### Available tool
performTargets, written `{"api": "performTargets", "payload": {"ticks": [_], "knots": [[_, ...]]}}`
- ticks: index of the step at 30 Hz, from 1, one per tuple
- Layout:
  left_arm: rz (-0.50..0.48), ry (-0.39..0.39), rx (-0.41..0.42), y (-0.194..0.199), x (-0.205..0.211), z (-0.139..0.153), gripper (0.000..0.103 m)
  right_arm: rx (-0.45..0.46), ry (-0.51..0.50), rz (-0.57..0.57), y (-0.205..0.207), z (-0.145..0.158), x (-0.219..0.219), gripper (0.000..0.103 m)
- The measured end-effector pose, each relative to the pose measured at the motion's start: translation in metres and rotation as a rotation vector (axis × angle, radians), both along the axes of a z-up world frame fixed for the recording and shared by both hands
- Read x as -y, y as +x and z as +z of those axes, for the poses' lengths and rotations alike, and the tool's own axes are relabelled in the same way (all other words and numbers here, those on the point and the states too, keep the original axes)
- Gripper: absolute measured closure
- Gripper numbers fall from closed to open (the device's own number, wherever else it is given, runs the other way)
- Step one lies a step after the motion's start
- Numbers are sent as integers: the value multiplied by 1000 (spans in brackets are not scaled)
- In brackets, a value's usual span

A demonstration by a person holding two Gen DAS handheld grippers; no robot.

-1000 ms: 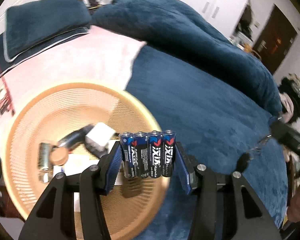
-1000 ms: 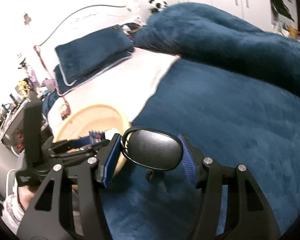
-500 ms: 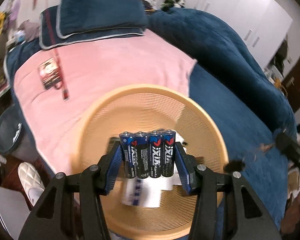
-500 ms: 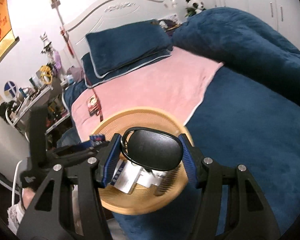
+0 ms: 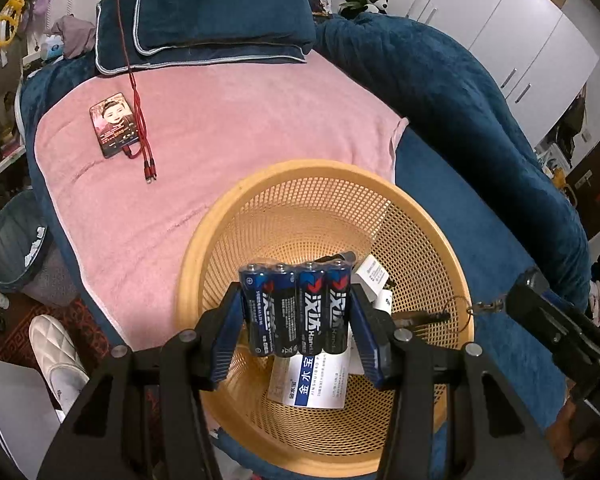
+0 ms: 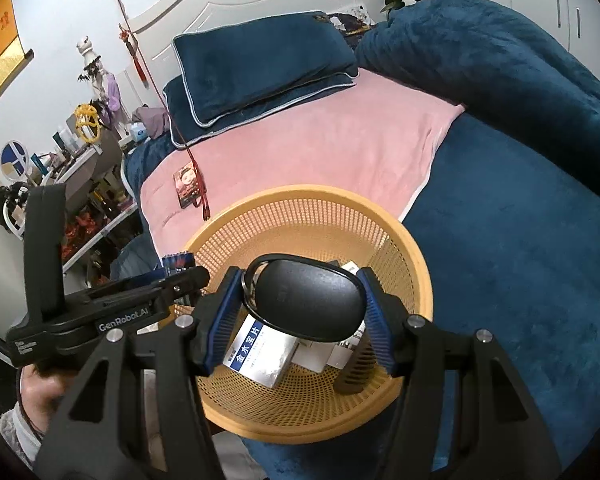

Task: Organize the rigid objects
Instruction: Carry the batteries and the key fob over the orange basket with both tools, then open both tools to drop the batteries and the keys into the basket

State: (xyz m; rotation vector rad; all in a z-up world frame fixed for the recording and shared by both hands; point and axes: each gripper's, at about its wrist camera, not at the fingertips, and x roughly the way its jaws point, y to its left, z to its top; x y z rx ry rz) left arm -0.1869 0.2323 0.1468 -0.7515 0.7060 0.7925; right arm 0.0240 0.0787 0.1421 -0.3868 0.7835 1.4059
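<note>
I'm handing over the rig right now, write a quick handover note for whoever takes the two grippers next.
Left gripper: shut on battery pack, held above the basket.
Right gripper: shut on black key fob, also over the basket.
Done: blue-and-white box and other small items already lie in the basket.
Left: release the battery pack and the key fob into the basket.
</note>
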Motion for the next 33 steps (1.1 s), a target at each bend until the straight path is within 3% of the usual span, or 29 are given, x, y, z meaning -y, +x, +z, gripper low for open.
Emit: {"api": "performTargets", "payload": {"ticks": [23,24,26,28,33], "knots": [[-85,-27,-16,31,5,-8,50,-29,-59,-62,13,-21,-7,44],[-87,-31,-13,31,5,-8,48,-37,-57,-68,15,-21,-5,44],[-83,-31,-6,30,5,-7,21,-43,-71,-88,19,-22,-4,41],[-68,-27,-4,26,5,-5,10,-48,-81,-98,22,-24,-3,31],[-21,-16,-48,21,4,-6,3,-59,-100,-111,26,-29,3,7]]}}
